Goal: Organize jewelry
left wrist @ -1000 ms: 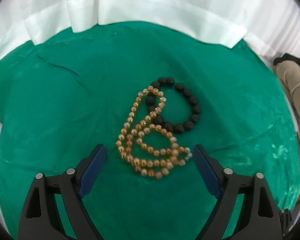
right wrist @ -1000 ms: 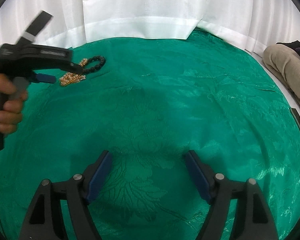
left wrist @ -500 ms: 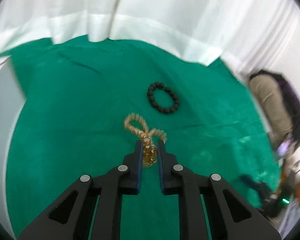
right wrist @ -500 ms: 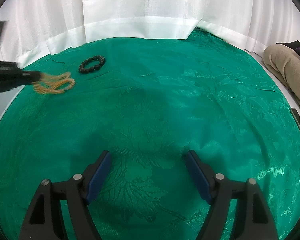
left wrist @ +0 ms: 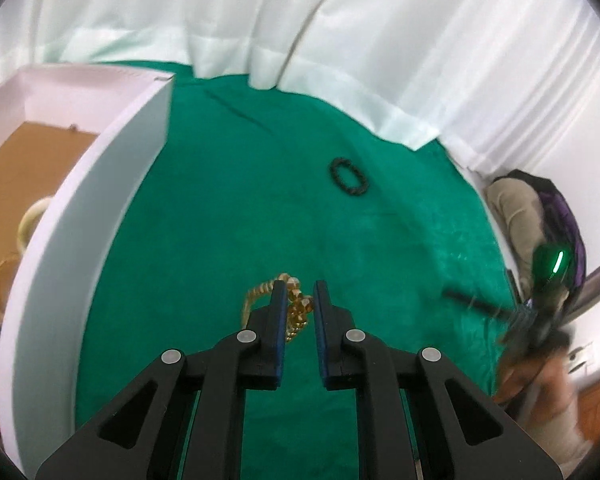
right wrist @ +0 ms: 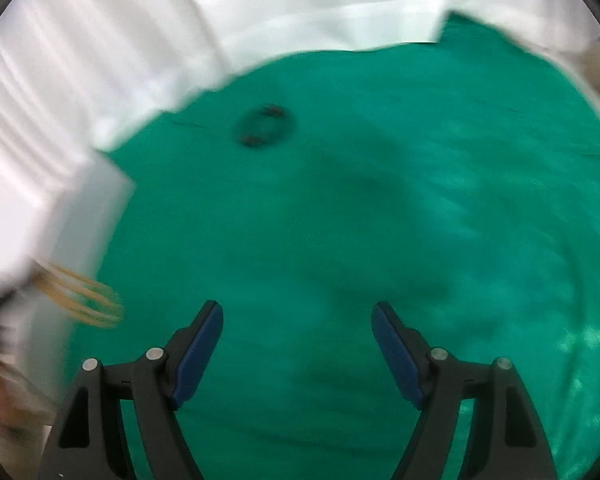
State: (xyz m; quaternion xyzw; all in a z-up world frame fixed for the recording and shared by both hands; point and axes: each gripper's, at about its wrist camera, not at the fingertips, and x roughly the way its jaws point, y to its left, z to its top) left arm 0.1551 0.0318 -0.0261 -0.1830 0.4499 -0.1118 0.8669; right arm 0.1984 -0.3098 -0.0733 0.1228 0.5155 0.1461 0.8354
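My left gripper (left wrist: 300,292) is shut on an amber bead necklace (left wrist: 296,308), which hangs between its blue pads above the green cloth (left wrist: 228,216). The same amber bead necklace (right wrist: 84,296) shows as a blurred loop at the left edge of the right wrist view. A black bead bracelet (left wrist: 349,178) lies alone on the cloth farther back, and the black bead bracelet (right wrist: 265,127) is blurred ahead of my right gripper (right wrist: 298,320). That gripper is open, with only cloth between its fingers. A white box (left wrist: 84,216) stands to the left.
The white box has a tan floor (left wrist: 24,160) holding gold bangles (left wrist: 4,276). White curtains (left wrist: 340,40) hang behind the table. A person's hand with the other gripper (left wrist: 540,316) is at the right edge. The white box (right wrist: 60,216) is blurred at the left.
My left gripper closed on the amber necklace, lifted it off the black bracelet and carried it left toward the white box. The right gripper's view has swung left and blurred.
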